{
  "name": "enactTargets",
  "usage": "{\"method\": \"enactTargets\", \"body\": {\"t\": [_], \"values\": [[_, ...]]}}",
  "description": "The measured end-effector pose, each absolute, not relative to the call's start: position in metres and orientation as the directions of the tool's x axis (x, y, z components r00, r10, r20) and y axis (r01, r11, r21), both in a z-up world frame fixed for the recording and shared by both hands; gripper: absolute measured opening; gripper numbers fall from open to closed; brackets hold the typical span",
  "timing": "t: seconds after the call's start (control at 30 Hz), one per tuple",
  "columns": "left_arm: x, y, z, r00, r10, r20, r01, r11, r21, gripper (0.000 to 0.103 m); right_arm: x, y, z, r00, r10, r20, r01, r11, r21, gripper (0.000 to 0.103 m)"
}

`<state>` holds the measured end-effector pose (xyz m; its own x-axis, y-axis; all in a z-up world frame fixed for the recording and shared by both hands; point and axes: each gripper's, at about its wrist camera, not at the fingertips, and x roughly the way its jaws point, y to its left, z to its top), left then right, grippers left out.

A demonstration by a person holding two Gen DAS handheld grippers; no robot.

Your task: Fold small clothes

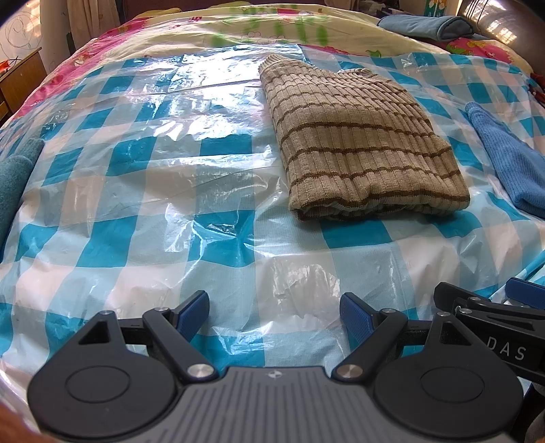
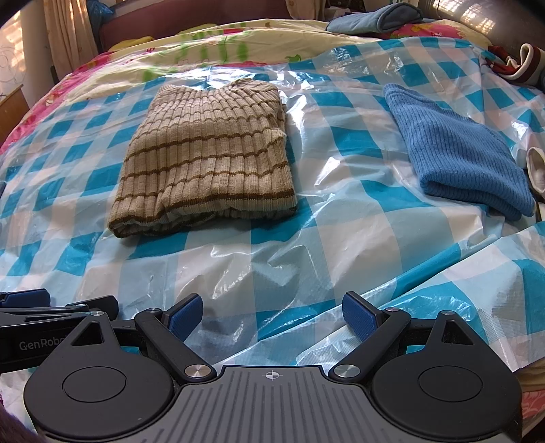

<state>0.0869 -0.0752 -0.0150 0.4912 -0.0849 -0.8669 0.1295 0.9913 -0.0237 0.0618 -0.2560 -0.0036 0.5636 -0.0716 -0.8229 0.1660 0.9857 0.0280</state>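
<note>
A beige ribbed sweater with brown stripes [image 1: 361, 143] [image 2: 207, 160] lies folded into a rectangle on the blue-and-white checked plastic sheet [image 1: 163, 191] [image 2: 340, 218] that covers the bed. To its right rests a folded blue knit garment [image 1: 507, 163] [image 2: 456, 150]. My left gripper [image 1: 274, 315] hovers over the sheet's near part, well short of the sweater, jaws wide open and empty. Beside it on the right, my right gripper [image 2: 270, 315] is likewise open with nothing between its blue pads [image 2: 357, 315]. Each gripper shows at the edge of the other's view.
A teal cloth [image 1: 13, 184] lies at the left edge of the sheet. A folded grey-blue item [image 1: 425, 27] [image 2: 374, 20] sits on the floral bedding at the far side. A red-and-white garment [image 2: 517, 64] is bunched at far right. A wooden cabinet [image 1: 20, 78] stands left of the bed.
</note>
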Motion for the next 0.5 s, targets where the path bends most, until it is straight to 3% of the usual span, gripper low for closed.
{"method": "enactTargets", "body": {"t": [0.5], "values": [[0.0867, -0.0752, -0.0149, 0.492, -0.084, -0.867, 0.13, 0.991, -0.023, 0.088, 0.061, -0.2561, -0.0045, 0.563, -0.07, -0.823, 0.167, 0.986, 0.031, 0.091]]}}
